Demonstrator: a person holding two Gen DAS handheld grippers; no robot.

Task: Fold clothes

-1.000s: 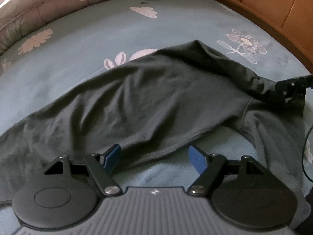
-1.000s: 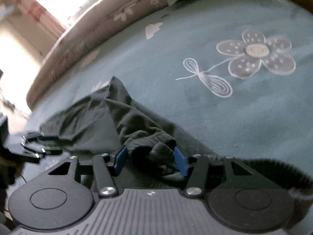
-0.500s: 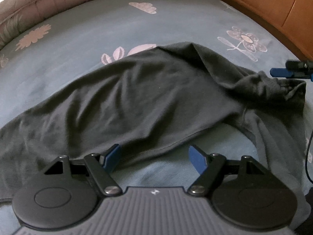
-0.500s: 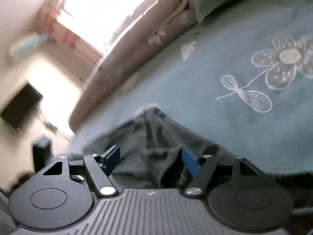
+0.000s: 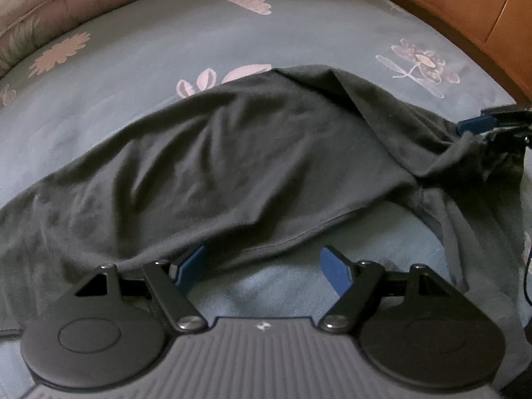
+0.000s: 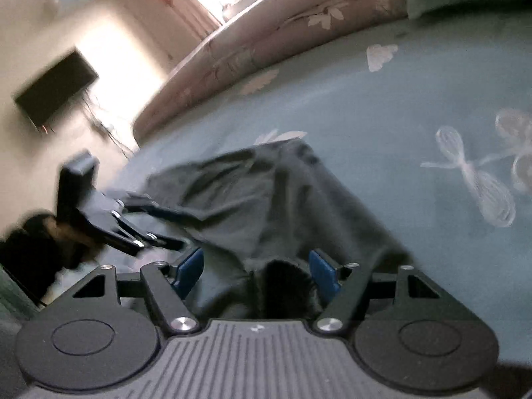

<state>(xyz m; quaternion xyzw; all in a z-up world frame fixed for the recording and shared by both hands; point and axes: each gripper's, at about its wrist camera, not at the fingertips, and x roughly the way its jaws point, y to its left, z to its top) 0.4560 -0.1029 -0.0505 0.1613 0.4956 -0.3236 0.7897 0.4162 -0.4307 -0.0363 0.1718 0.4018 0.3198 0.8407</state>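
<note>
A dark grey garment (image 5: pixel 252 159) of soft, matte knit lies spread across the blue-green bedsheet (image 5: pixel 166 40), which is smooth cotton printed with pale flowers. The cloth is rumpled into shallow, rounded folds, and its stitched hem runs in a long curve along the garment's near edge.

The left gripper (image 5: pixel 264 266) sits at that near hem, its two blue-padded fingers spread wide; the left pad (image 5: pixel 191 262) is tucked just under the hem, while the right one rests over bare sheet (nothing is pinched between them). The garment's right end is bunched into a thick, creased wad, and there the right gripper (image 5: pixel 482 121) shows at the frame edge.

In the right wrist view the right gripper (image 6: pixel 256 271) is also spread, its blue pads either side of the bunched dark cloth (image 6: pixel 266 206) and a fuzzy black patch; whether the pads touch the cloth cannot be told, since the picture is blurred. The left gripper (image 6: pixel 156 229) appears at the garment's far left end, held by a hand in a dark sleeve.

Beyond the garment the sheet is open and flat up to a pink quilted flower-print duvet (image 5: pixel 60 3); to the garment's right rises a smooth wooden headboard (image 5: pixel 465 10)
</note>
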